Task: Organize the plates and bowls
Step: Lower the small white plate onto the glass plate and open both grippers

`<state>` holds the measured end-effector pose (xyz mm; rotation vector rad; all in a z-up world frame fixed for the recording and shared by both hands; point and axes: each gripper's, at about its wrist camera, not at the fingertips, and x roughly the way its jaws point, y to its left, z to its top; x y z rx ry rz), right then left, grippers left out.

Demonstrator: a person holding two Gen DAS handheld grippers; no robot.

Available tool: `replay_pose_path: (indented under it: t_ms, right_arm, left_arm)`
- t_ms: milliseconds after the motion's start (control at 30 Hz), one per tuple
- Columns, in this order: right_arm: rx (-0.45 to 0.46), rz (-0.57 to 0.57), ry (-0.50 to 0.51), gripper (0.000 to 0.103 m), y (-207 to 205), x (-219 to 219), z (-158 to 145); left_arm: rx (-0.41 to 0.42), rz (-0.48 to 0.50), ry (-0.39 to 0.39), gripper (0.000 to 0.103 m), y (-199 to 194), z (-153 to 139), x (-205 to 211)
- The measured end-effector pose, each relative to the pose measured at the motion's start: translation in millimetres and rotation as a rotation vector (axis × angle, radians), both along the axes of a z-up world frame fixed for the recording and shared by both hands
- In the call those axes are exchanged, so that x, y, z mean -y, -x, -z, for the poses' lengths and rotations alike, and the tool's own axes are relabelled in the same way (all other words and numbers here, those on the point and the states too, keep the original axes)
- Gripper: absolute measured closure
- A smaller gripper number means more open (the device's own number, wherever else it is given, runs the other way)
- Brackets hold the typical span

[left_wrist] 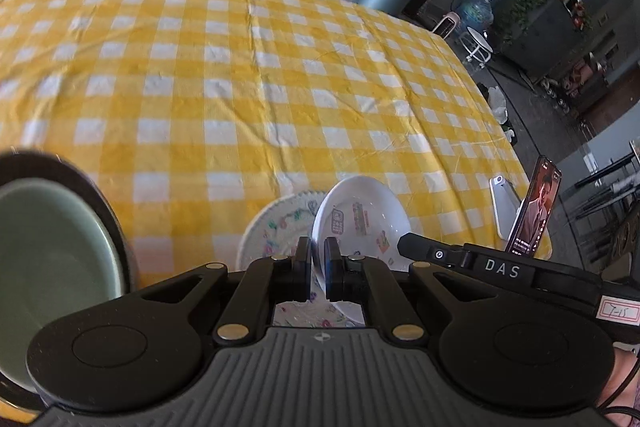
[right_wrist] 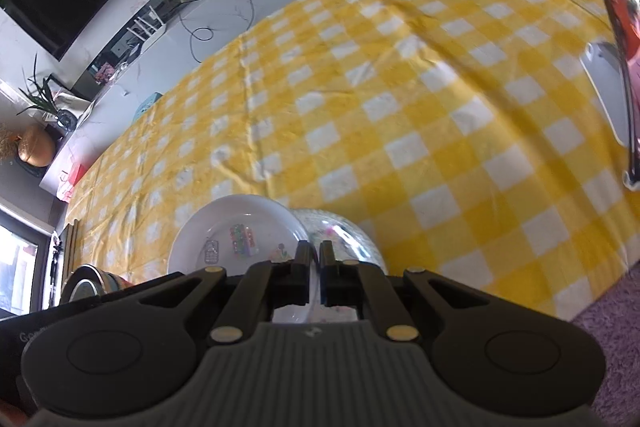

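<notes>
Left tool (left_wrist: 317, 251): jaws closed on the near rim of a white plate with coloured stickers (left_wrist: 362, 215), which stands tilted above the surface (left_wrist: 240, 67), covered by a yellow-and-white checked cloth. Just behind and left of it in this view sits a second, speckled plate with a scalloped edge (left_wrist: 276, 227); contact between the two cannot be determined.

Right tool (right_wrist: 315, 255): jaws closed on the rim of the speckled plate (right_wrist: 348, 231), with the stickered plate just beside it on the left.

A green bowl (left_wrist: 48, 251) with a dark rim sits at the far left of the left wrist view, near the surface edge. A phone (left_wrist: 536, 205) stands propped at the right edge.
</notes>
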<state>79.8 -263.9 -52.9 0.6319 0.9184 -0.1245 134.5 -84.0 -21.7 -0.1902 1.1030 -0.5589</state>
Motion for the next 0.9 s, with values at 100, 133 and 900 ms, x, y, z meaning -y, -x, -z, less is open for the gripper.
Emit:
replay_pose_path:
  t_ms: [100,133,900]
  right_arm:
    - [-0.011,0.014,-0.003,0.101,5.4,2.5,6.2]
    - [-0.015,0.016,-0.002,0.101,6.0,2.9,8.4]
    - [-0.046,0.000,0.013,0.101,-2.5,-7.5,29.0]
  left_arm:
    - [-0.022,-0.027,-0.010,0.098,4.1,14.1,4.2]
    - [-0.032,-0.037,-0.014,0.098,5.2,18.4,4.9]
    - [-0.010,-0.066,-0.107,0.096,13.7,37.0,8.7]
